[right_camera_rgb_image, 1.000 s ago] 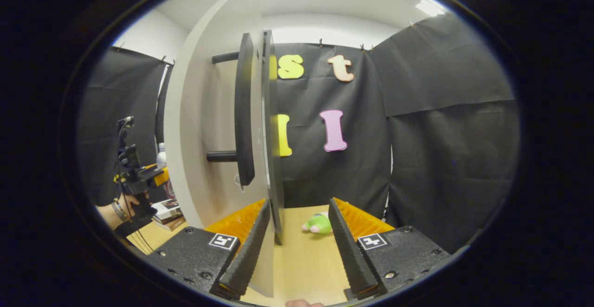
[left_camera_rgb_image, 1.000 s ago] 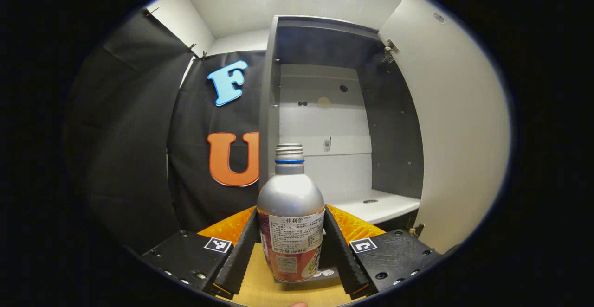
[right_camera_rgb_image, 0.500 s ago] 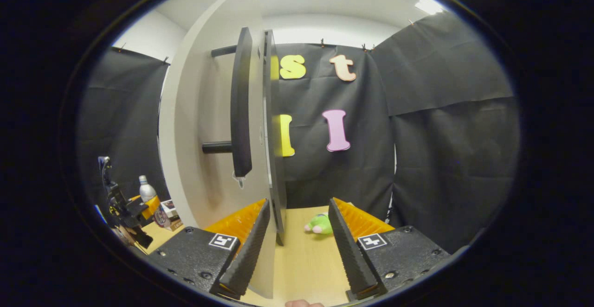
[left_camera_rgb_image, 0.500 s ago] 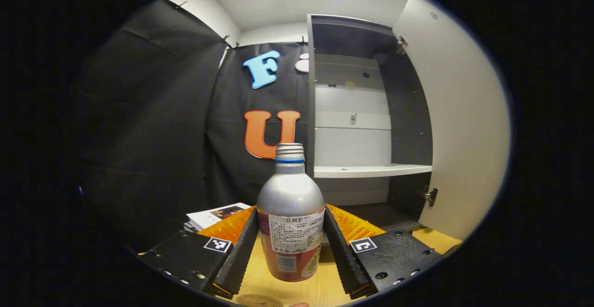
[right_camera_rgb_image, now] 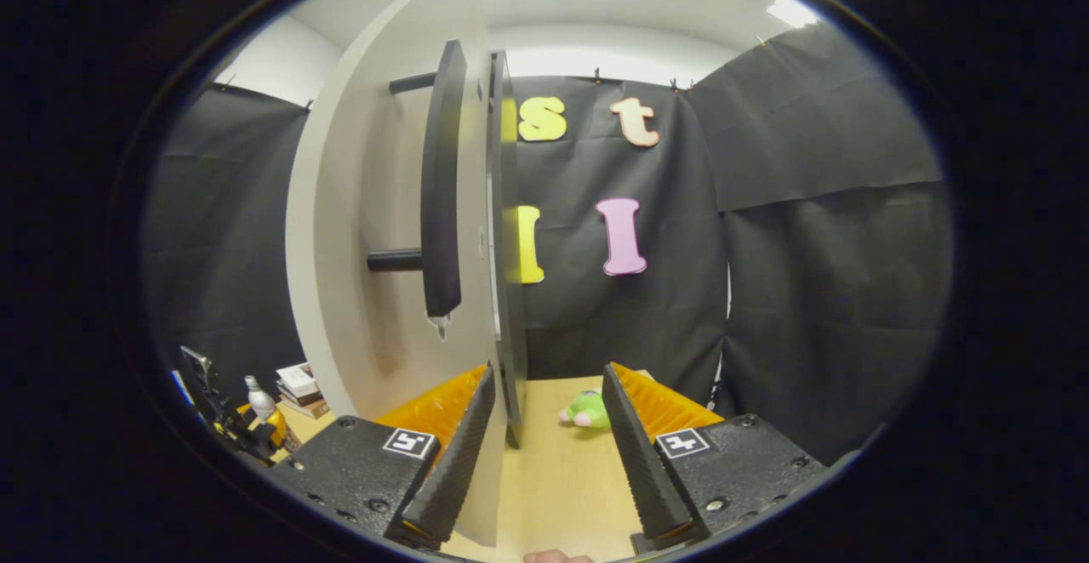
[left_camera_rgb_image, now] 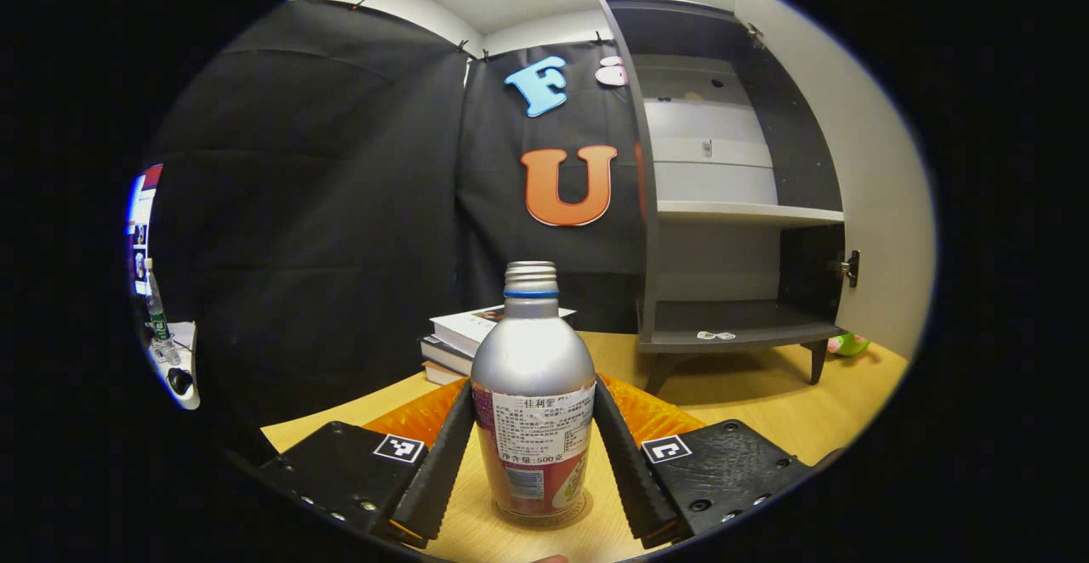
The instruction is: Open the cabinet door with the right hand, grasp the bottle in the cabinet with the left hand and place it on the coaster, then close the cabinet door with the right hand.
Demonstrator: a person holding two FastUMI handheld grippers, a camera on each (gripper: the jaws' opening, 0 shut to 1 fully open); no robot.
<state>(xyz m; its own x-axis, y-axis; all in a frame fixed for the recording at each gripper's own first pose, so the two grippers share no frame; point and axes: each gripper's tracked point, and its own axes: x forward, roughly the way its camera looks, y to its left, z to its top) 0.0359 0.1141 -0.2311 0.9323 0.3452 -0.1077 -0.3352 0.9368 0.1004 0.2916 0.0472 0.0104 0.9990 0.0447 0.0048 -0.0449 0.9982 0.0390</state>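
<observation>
We take the cabinet (left_camera_rgb_image: 723,206) as our landmark and work down in size. Over the last second the left gripper (left_camera_rgb_image: 532,452) has carried the bottle (left_camera_rgb_image: 533,393) out of the cabinet and down to the table (left_camera_rgb_image: 766,410) in front of it, to the cabinet's left. The bottle now stands upright with its base on the round coaster (left_camera_rgb_image: 544,519), whose rim just shows beneath it. Both ridged fingers still press the bottle's sides, so we judge the placing nearly done, with only the release left.

The cabinet door (right_camera_rgb_image: 383,231) has stayed swung wide open. The right gripper (right_camera_rgb_image: 544,444) keeps its jaws well apart, straddling the door's free edge without squeezing it; we judge it is waiting to push the door shut once the bottle is let go.

Counting: one cabinet with one door bearing one dark bar handle (right_camera_rgb_image: 442,180), and one white shelf (left_camera_rgb_image: 749,214), now bare. Left of the cabinet lies one stack of books (left_camera_rgb_image: 464,338). One bottle, one coaster, and one small green toy (right_camera_rgb_image: 585,410) on the table beyond the door.
</observation>
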